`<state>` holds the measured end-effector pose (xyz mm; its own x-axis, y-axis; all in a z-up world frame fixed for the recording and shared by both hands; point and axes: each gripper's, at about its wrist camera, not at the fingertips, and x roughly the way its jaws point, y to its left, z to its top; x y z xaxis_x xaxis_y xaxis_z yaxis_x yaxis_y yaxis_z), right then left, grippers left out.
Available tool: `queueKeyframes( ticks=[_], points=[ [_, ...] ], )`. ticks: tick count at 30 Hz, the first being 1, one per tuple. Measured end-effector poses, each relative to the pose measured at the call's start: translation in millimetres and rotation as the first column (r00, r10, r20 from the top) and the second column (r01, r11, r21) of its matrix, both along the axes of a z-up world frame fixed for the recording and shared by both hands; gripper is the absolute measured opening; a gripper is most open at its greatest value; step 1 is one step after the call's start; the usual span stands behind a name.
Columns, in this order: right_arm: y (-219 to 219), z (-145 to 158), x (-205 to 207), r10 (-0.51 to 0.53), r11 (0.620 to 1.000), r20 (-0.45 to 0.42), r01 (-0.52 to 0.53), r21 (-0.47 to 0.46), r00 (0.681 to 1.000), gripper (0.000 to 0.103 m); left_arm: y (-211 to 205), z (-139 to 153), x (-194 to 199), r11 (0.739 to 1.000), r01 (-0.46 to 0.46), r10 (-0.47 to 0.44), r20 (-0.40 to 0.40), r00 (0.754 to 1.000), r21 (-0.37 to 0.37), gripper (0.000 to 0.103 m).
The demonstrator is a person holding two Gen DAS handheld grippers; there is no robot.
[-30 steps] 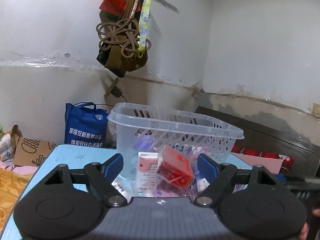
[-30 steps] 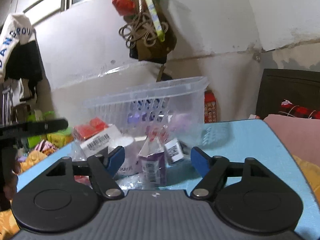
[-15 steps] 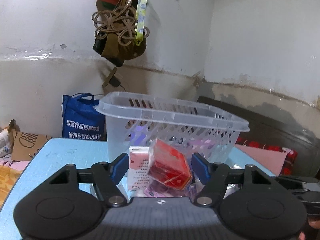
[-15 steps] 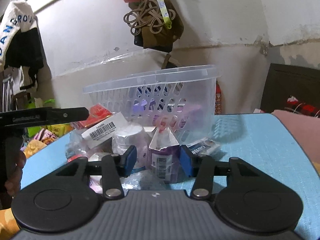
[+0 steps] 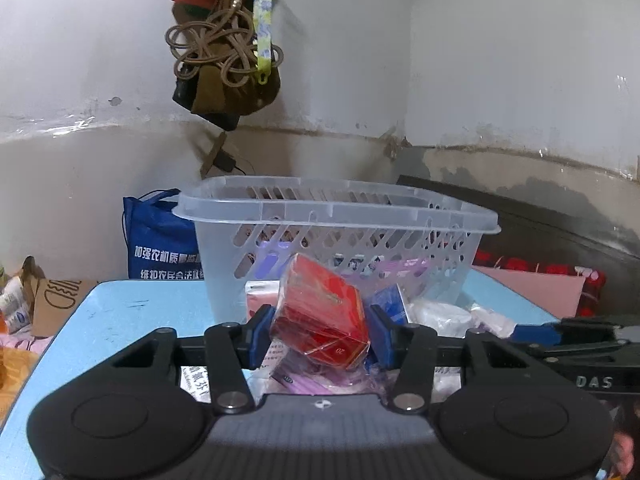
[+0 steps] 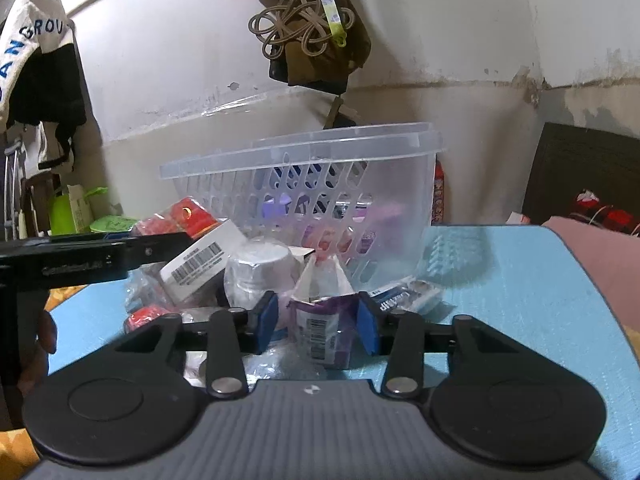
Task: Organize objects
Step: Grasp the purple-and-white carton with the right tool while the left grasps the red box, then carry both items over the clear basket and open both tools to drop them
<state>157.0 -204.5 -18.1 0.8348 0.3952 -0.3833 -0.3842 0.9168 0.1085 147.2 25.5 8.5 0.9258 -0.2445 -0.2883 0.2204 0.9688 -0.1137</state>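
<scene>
A red box (image 5: 320,316) wrapped in clear film sits tilted on a heap of packets in front of a clear plastic basket (image 5: 336,208). My left gripper (image 5: 320,336) is closing on it, and both blue pads touch its sides. In the right wrist view a purple packet (image 6: 324,328) with a white peaked top stands on the blue table (image 6: 520,280) before the basket (image 6: 304,148). My right gripper (image 6: 318,322) is shut on it. The left gripper (image 6: 176,242) reaches in from the left there, at the red box (image 6: 188,216).
A white jar (image 6: 260,268), a barcoded white box (image 6: 200,264) and several loose packets lie around the held items. A blue bag (image 5: 160,248) stands behind the table at the left. Bags and cords (image 5: 224,60) hang on the wall. Pink cloth (image 5: 532,284) lies at the right.
Both grippers have moved closer to the heap and the basket. The left jaws have narrowed onto the red box, and the right jaws have closed onto the purple packet.
</scene>
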Motion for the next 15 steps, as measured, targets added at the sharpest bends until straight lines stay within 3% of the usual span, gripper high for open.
queueKeyframes(
  ticks=[5,15],
  points=[
    [-6.7,-0.9,-4.9,0.001,0.999,0.024,-0.002,0.048,1.0,0.038,10.4,5.3,-14.1,0.999,-0.029,0.03,0.045,0.999,-0.02,0.054],
    [-6.7,2.3,-17.6,-0.026,0.998,0.124,0.019,0.058,0.992,0.038,28.8,1.5,-29.2,0.995,-0.07,0.073,0.04,0.997,-0.076,0.054]
  ],
)
